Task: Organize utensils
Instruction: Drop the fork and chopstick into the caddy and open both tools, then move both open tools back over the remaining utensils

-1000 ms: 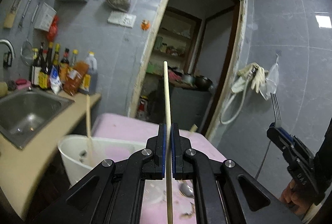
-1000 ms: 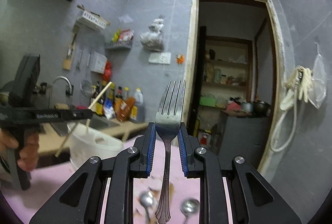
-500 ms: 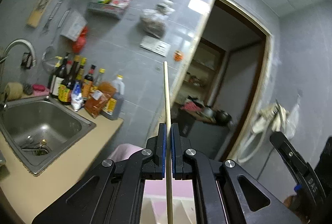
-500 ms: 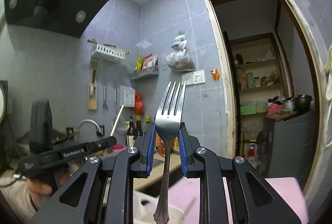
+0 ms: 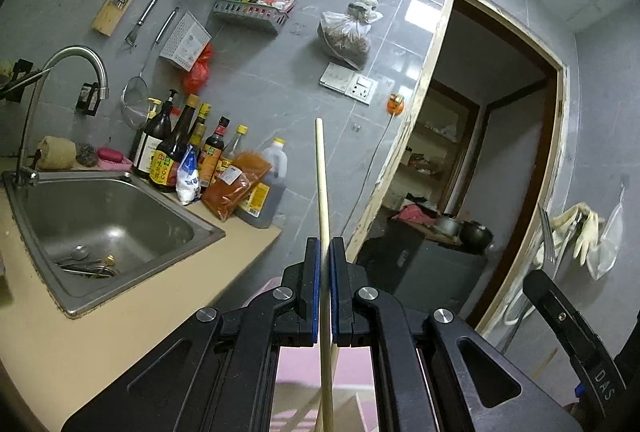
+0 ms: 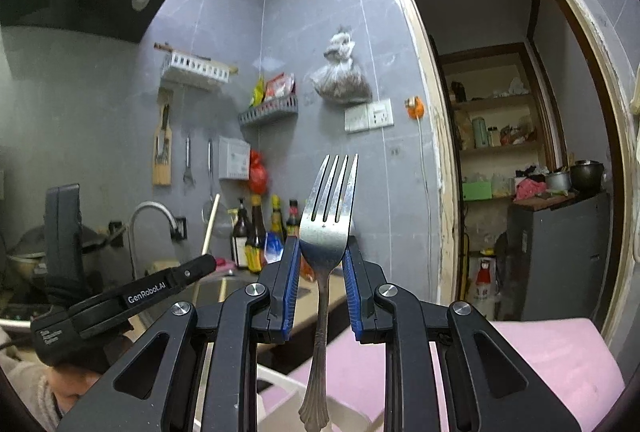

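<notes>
I am clenching my left gripper (image 5: 325,288) on an upright chopstick (image 5: 321,191) and my right gripper (image 6: 320,286) on a fork (image 6: 326,224). Both have swung away from the pink table (image 6: 560,348) toward the far-left sink (image 5: 108,216), probably for rinsing or storing.

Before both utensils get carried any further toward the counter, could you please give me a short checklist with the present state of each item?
1. Left gripper clamped on the chopstick: ok, pads shut on it, stick upright.
2. Right gripper clamped on the fork: ok, pads press the sides of its head, tines up.
3. Fork seated straight: ok, handle hangs straight down between the fingers.
4. Grippers clear of each other: ok, apart in both views.
5. Sink free to receive: not ok, some metal items lie at its bottom.
6. Where the utensils should go: cannot tell, no holder is clearly shown.
</notes>
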A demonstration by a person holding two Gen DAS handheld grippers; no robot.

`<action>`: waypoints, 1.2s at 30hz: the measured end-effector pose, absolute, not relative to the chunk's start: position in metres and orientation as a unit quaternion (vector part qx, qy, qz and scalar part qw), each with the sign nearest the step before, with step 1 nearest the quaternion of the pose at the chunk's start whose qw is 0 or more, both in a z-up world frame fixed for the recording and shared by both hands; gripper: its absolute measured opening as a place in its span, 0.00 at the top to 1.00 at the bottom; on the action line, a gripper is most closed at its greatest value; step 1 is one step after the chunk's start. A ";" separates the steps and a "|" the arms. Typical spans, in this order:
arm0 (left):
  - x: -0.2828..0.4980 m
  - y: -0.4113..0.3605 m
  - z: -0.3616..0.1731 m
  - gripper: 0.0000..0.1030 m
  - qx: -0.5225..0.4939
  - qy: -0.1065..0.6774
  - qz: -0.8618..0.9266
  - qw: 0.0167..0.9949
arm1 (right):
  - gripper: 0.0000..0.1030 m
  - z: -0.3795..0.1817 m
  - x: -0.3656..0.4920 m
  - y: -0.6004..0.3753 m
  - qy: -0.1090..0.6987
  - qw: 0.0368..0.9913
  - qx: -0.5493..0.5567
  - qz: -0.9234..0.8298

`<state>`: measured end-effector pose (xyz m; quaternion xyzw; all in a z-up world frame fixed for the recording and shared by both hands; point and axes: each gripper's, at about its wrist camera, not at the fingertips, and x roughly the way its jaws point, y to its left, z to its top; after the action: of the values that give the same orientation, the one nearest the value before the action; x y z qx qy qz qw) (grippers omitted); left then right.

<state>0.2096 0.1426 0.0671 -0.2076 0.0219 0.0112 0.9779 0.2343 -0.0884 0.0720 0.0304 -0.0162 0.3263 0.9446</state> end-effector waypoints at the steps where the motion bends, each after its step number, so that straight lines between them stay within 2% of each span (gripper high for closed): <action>1: 0.209 0.140 0.064 0.98 -0.204 0.022 0.014 0.979 | 0.82 0.069 0.235 -0.088 -0.012 0.945 0.028 0.326; 10: 0.204 0.115 0.044 0.97 -0.149 0.060 0.006 0.987 | 0.79 0.057 0.233 -0.087 0.007 0.944 0.002 0.330; 12: 0.203 0.112 0.043 0.95 -0.148 0.076 -0.007 0.986 | 0.73 0.057 0.232 -0.088 0.011 0.944 0.000 0.330; 14: 0.202 0.112 0.043 0.89 -0.153 0.087 -0.019 0.984 | 0.72 0.057 0.231 -0.088 0.011 0.943 -0.003 0.332; 16: 0.198 0.113 0.043 0.70 -0.163 0.086 -0.030 0.982 | 0.72 0.057 0.229 -0.089 0.011 0.943 -0.003 0.332; 17: 0.195 0.115 0.044 0.67 -0.170 0.083 -0.036 0.981 | 0.72 0.058 0.228 -0.090 0.009 0.943 -0.002 0.332; 22: 0.182 0.116 0.057 0.62 -0.171 0.072 -0.039 0.982 | 0.68 0.066 0.220 -0.096 -0.011 0.944 0.004 0.329; 23: 0.180 0.113 0.060 0.60 -0.168 0.071 -0.039 0.982 | 0.66 0.069 0.217 -0.098 -0.014 0.945 0.005 0.327; 25: 0.175 0.111 0.067 0.50 -0.164 0.067 -0.038 0.984 | 0.61 0.073 0.213 -0.104 -0.017 0.947 0.007 0.321; 29: 0.165 0.097 0.078 0.44 -0.142 0.059 -0.034 0.988 | 0.51 0.078 0.203 -0.124 -0.022 0.954 0.008 0.298; 31: 0.162 0.088 0.082 0.33 -0.133 0.061 -0.038 0.988 | 0.47 0.080 0.199 -0.136 -0.022 0.958 0.007 0.285; 33: 0.158 0.078 0.083 0.26 -0.124 0.063 -0.051 0.989 | 0.30 0.081 0.195 -0.149 -0.019 0.963 0.005 0.270; 36: 0.154 0.062 0.084 0.23 -0.105 0.066 -0.067 0.990 | 0.23 0.082 0.187 -0.170 -0.019 0.969 0.002 0.248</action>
<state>0.1537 0.0618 0.0840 -0.1054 0.0663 -0.0675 0.9899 0.1874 -0.1704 0.0823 0.0022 -0.0185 0.2478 0.9686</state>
